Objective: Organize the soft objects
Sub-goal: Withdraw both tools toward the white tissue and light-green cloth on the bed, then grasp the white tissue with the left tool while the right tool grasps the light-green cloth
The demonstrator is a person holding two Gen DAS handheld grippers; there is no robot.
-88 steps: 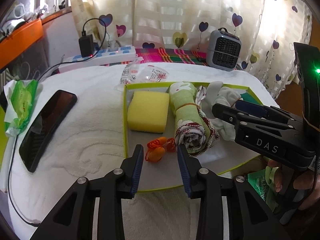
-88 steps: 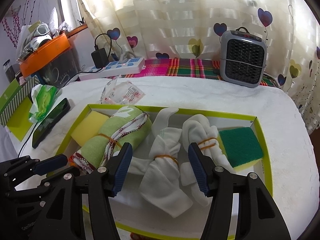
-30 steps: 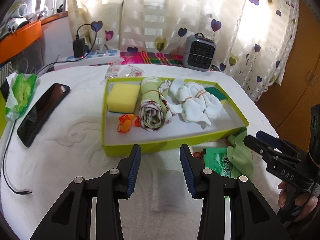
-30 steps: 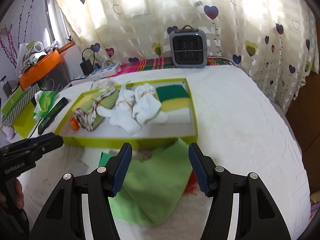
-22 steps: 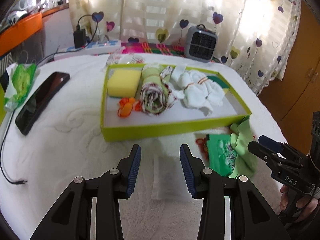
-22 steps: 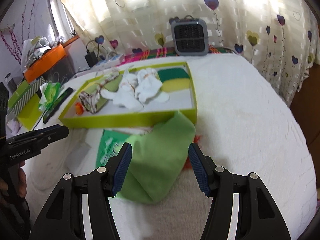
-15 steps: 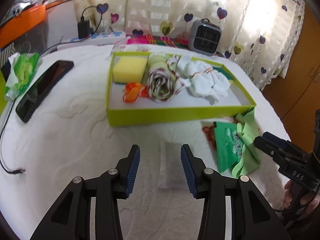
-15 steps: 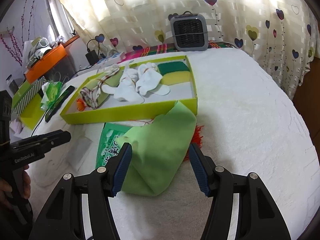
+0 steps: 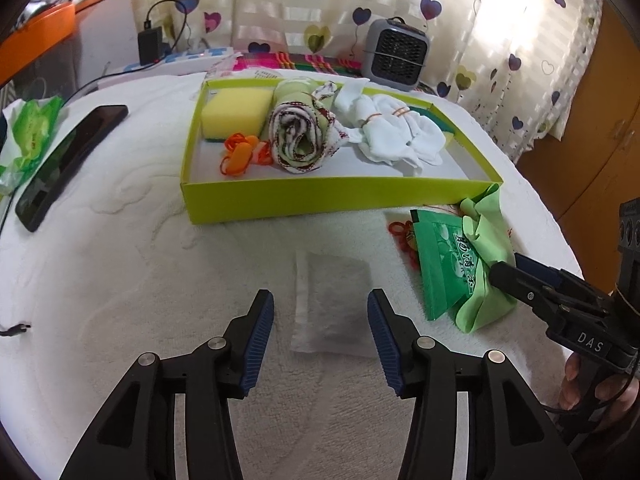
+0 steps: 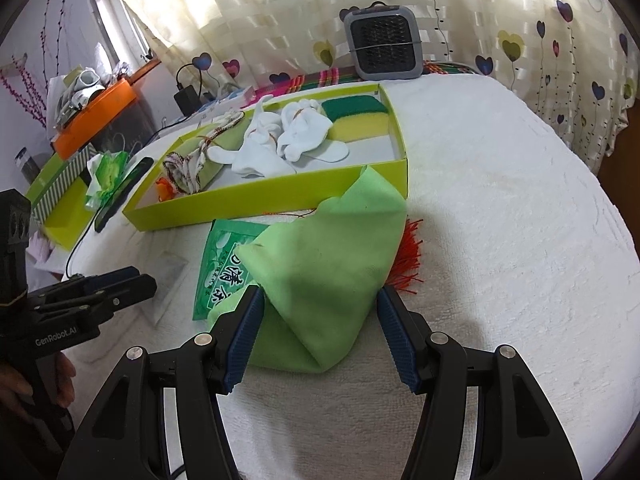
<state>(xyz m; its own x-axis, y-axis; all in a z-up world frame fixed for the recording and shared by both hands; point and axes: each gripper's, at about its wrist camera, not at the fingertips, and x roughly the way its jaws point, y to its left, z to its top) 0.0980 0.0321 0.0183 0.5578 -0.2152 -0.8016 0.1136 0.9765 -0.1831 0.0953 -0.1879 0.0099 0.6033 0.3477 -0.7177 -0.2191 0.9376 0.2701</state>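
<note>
My left gripper [image 9: 320, 320] hovers low over the white towel, its jaws opening, with a flat white folded pad [image 9: 332, 304] lying between the fingertips and untouched. My right gripper [image 10: 320, 308] stands open around the near end of a crumpled green cloth [image 10: 328, 256], which lies on the towel. The cloth partly covers a green printed packet [image 10: 224, 256] and red threads [image 10: 410, 256]. Behind stands the lime box [image 9: 320, 196] with a yellow sponge [image 9: 236, 114], a rolled towel [image 9: 300, 132], banded white socks [image 9: 396, 136] and orange bands [image 9: 240, 156].
A black phone [image 9: 68, 164] and a green tissue pack [image 9: 32, 132] lie at the left. A grey heater [image 9: 396, 54] and a power strip [image 9: 180, 60] stand at the back. An orange bin [image 10: 96, 116] sits far left. The surface drops off at the right.
Both grippers have pulled back from over the box and sunk toward the towel in front of it. The left jaws have widened. The green cloth now lies between the right fingers.
</note>
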